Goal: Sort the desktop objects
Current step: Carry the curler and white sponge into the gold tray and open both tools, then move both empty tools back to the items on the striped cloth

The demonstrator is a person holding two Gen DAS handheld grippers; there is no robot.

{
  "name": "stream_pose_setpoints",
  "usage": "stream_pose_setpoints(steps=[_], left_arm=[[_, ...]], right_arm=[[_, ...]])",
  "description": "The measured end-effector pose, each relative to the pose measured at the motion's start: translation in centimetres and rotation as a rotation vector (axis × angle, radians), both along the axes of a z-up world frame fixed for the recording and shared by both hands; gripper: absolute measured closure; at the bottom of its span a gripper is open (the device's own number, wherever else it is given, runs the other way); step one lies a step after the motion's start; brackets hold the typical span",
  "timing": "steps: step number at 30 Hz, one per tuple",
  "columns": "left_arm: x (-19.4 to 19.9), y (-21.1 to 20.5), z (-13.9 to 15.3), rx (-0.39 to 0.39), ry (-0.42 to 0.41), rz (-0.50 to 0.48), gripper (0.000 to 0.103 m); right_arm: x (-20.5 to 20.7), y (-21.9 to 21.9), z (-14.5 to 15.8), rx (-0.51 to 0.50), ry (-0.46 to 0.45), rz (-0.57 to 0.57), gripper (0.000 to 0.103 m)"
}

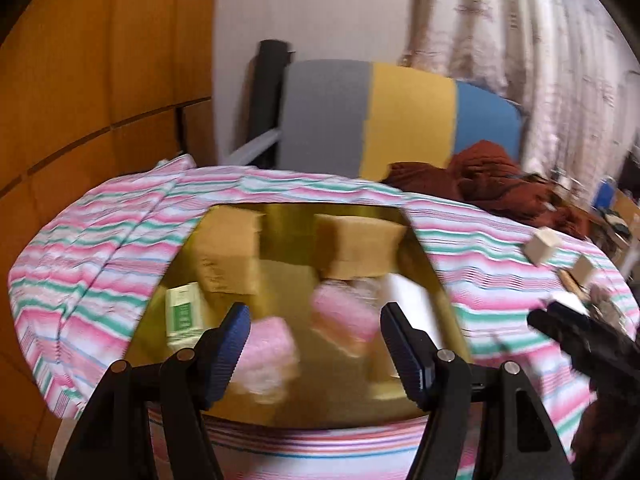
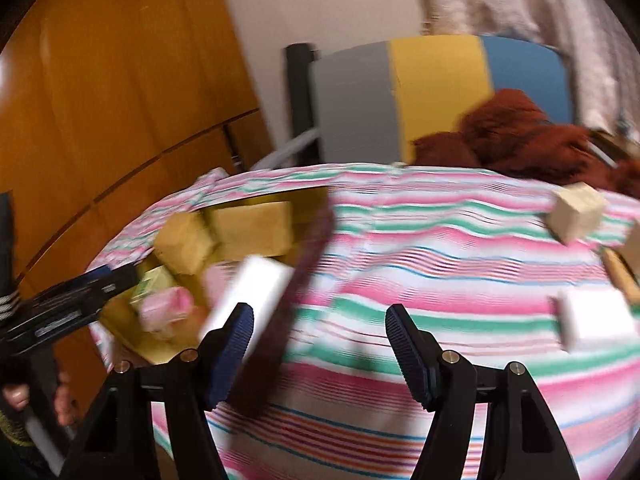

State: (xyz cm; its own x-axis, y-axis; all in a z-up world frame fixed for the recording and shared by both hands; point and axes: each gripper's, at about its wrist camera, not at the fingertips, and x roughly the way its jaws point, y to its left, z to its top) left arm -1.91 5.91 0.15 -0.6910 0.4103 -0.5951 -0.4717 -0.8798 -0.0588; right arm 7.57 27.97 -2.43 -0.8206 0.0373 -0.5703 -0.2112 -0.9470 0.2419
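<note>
At lower centre of both views, the left gripper point(image 1: 314, 344) and right gripper point(image 2: 320, 346) hold jaws spread, empty; blocks fill the gold tray point(image 1: 280, 212); the green-white box point(image 1: 184, 312) print is unreadable.

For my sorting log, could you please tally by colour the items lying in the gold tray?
Tan blocks: 2
Pink blocks: 2
White block: 1
Green-and-white box: 1
Total in the gold tray: 6
</note>
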Motion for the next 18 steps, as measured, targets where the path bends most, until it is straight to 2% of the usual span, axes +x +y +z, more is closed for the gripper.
stream_pose_setpoints(steps=[6,9,12,18], left_arm=[[2.3,3.3,0.3,0.003,-0.003,-0.123,0.034],[3.0,5.0,0.1,-0.002,-0.014,-0.173,0.034],[3.5,6.2,0.1,-0.008,-0.023,-0.205,0.034],[3.7,7.1,-0.4,-0.028,-0.036,-0.217,0.034]], right_arm=[[4.6,10.2,-0.1,-0.01,-0.041,-0.282,0.03],[6.0,15.8,-0.7,-0.056,-0.064,-0.399,0.03],[6.2,19.7,-1.7,-0.108,-0.094,-0.464,0.03],[5.2,22.9,-3.8,-0.18,-0.13,-0.485,0.03]])
